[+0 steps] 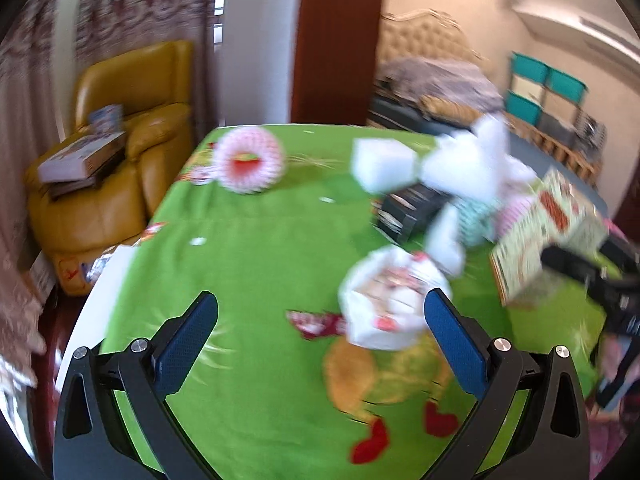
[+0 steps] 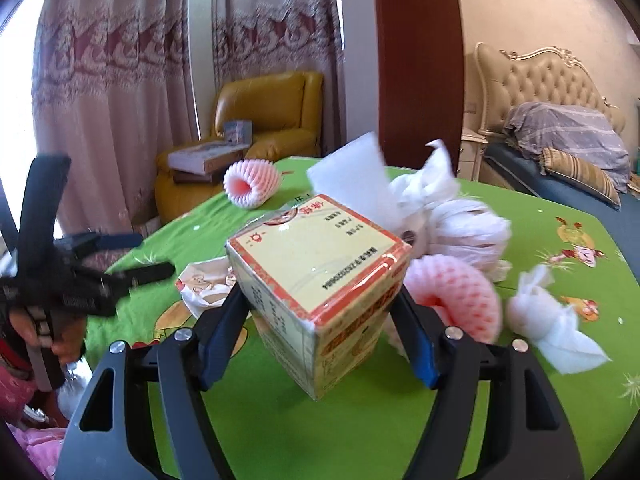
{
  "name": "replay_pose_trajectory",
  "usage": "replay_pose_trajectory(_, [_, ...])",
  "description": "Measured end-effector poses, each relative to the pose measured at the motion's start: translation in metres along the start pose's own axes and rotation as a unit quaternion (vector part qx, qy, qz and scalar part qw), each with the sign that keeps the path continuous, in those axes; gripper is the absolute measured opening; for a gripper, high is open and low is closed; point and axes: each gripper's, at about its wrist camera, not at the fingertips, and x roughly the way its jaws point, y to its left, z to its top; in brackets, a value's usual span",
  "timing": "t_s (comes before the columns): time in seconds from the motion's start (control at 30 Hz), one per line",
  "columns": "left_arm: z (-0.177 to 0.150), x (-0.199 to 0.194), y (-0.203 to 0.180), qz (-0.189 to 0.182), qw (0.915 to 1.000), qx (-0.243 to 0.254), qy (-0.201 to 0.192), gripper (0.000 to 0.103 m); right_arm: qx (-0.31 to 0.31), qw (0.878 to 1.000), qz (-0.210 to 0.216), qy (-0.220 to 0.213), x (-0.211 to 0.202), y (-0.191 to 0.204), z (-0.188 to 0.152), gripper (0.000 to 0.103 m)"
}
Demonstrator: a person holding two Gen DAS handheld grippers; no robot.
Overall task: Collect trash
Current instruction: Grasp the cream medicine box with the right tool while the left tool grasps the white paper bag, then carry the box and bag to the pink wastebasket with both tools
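Trash box (image 2: 320, 280) sits pinched in our right claw (image 2: 320, 316), its lower corner blurred; left claw (image 1: 320, 344) spread, wrapper (image 1: 384, 300) smeared at centre.

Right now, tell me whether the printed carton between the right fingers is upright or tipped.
Tipped. The carton sits cornerwise between the right gripper's fingers, one bottom corner pointing down at the green tablecloth.

The right gripper (image 2: 320, 312) clamps a tilted yellow carton (image 2: 320, 276) above the green tablecloth (image 2: 360, 432), pink foam nets (image 2: 460, 300) just behind.
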Motion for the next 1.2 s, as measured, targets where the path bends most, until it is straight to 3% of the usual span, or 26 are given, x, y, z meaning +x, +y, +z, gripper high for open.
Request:
replay_pose_trajectory(0.17, [0.002, 0.015, -0.037, -0.028, 0.9983, 0.047, 0.019, 0.097, 0.014, 1.0, -0.013, -0.012, -0.028, -0.017, -0.008, 0.069])
replay_pose_trajectory(0.33, [0.008, 0.055, -0.052, 0.001, 0.9951, 0.056, 0.081, 0.095, 0.032, 0.999, -0.023, -0.022, -0.047, -0.031, -0.015, 0.069])
replay_pose_trajectory(0.37, [0.01, 0.061, -0.051, 0.006, 0.9951, 0.048, 0.086, 0.091, 0.036, 0.999, -0.024, -0.024, -0.05, -0.034, -0.016, 0.069])
replay_pose_trajectory(0.43, [0.013, 0.07, -0.051, 0.01, 0.9946, 0.034, 0.097, 0.069, 0.039, 0.999, -0.027, -0.026, -0.055, -0.039, -0.021, 0.069])
replay_pose_trajectory(0.47, [0.013, 0.071, -0.051, 0.008, 0.9946, 0.032, 0.098, 0.068, 0.041, 0.998, -0.027, -0.026, -0.056, -0.042, -0.023, 0.069])
replay_pose_trajectory(0.67, [0.007, 0.048, -0.069, 0.028, 0.9959, 0.078, 0.036, 0.065, 0.051, 0.998, -0.03, -0.022, -0.057, -0.049, -0.035, 0.069])
replay_pose_trajectory(0.77, [0.006, 0.032, -0.074, 0.029, 0.9968, 0.075, 0.009, 0.065, 0.053, 0.998, -0.036, -0.025, -0.06, -0.047, -0.037, 0.069])
replay_pose_trajectory(1.0, [0.009, 0.001, -0.093, 0.001, 0.9965, 0.069, -0.048, 0.065, 0.062, 0.995, -0.067, -0.036, -0.075, -0.062, -0.041, 0.069])
replay_pose_trajectory(1.2, [0.012, -0.009, -0.123, -0.036, 0.9943, 0.07, -0.071, 0.065, 0.061, 0.991, -0.11, -0.036, -0.089, -0.076, -0.048, 0.069])
